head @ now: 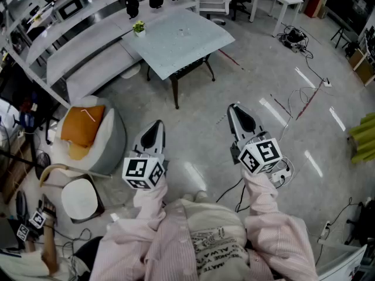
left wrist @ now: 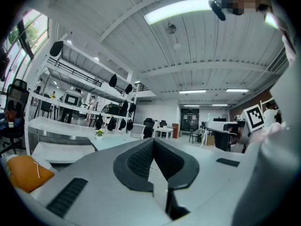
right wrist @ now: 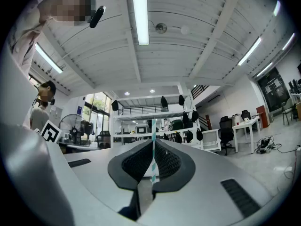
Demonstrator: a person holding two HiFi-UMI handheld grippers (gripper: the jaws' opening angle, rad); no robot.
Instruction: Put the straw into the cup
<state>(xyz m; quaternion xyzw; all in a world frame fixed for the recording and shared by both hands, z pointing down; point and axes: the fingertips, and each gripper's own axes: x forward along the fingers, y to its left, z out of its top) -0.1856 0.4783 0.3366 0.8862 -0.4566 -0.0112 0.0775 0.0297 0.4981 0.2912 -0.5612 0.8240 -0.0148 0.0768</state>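
In the right gripper view, a thin teal-and-white striped straw [right wrist: 153, 126] stands upright, pinched between the jaws of my right gripper [right wrist: 154, 142]. In the head view that gripper [head: 235, 108] is held out at chest height over the floor, pointing forward. My left gripper [head: 158, 124] is level beside it, about a forearm's length to the left. Its jaws are shut with nothing between them, as the left gripper view [left wrist: 153, 141] shows. I cannot make out a cup in any view.
A glass-topped table [head: 193, 45] with a small potted plant [head: 139, 27] stands ahead. A grey beanbag with an orange cushion [head: 82, 127] and a white stool [head: 79, 199] are at the left. Cables [head: 293, 37] lie on the floor far right. A seated person [head: 35, 244] is bottom left.
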